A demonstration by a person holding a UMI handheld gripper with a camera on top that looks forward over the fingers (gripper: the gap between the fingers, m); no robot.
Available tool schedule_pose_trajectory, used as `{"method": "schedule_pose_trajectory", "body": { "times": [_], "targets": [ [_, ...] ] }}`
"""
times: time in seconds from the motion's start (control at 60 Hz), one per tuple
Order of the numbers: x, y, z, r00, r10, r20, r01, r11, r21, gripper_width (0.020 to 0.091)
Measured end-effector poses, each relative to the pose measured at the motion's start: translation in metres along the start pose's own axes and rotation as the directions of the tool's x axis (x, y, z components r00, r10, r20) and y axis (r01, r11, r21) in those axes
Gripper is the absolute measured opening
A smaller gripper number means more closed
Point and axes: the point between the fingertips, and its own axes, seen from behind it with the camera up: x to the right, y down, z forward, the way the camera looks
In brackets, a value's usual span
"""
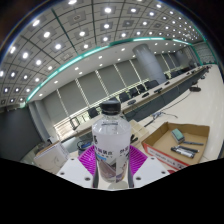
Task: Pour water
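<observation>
1. A clear bottle (pixel 110 145) with a dark cap stands upright between the gripper (pixel 109 163) fingers.
2. Both purple pads (pixel 92 160) press against its sides, clamping it.
3. To the right, an open cardboard box (pixel 178 143) of small items sits on the desk (pixel 150 128).

Clear glossy plastic bottle (pixel 110 145)

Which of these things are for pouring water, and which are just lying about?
For the job:
bottle, standing between the pads of the hand-held gripper

Lying about:
cardboard box beside it, small items inside
office desks beyond
</observation>
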Motion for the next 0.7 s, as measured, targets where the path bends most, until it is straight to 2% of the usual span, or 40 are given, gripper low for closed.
{"method": "schedule_pose_trajectory", "body": {
  "times": [0.117, 0.2, 0.417, 0.633, 0.7],
  "targets": [
    [0.06, 0.001, 0.002, 0.968, -0.226, -0.11, 0.226, 0.974, -0.012, 0.04],
    [0.093, 0.009, 0.0, 0.941, -0.3, -0.156, 0.297, 0.954, -0.048, 0.0399],
    [0.152, 0.058, 0.014, 0.906, -0.371, -0.202, 0.354, 0.928, -0.12, 0.0402],
    [0.182, 0.089, 0.012, 0.908, -0.348, -0.235, 0.324, 0.936, -0.136, 0.0417],
    [0.184, 0.097, 0.009, 0.905, -0.355, -0.233, 0.33, 0.934, -0.14, 0.0445]
  ]
}}
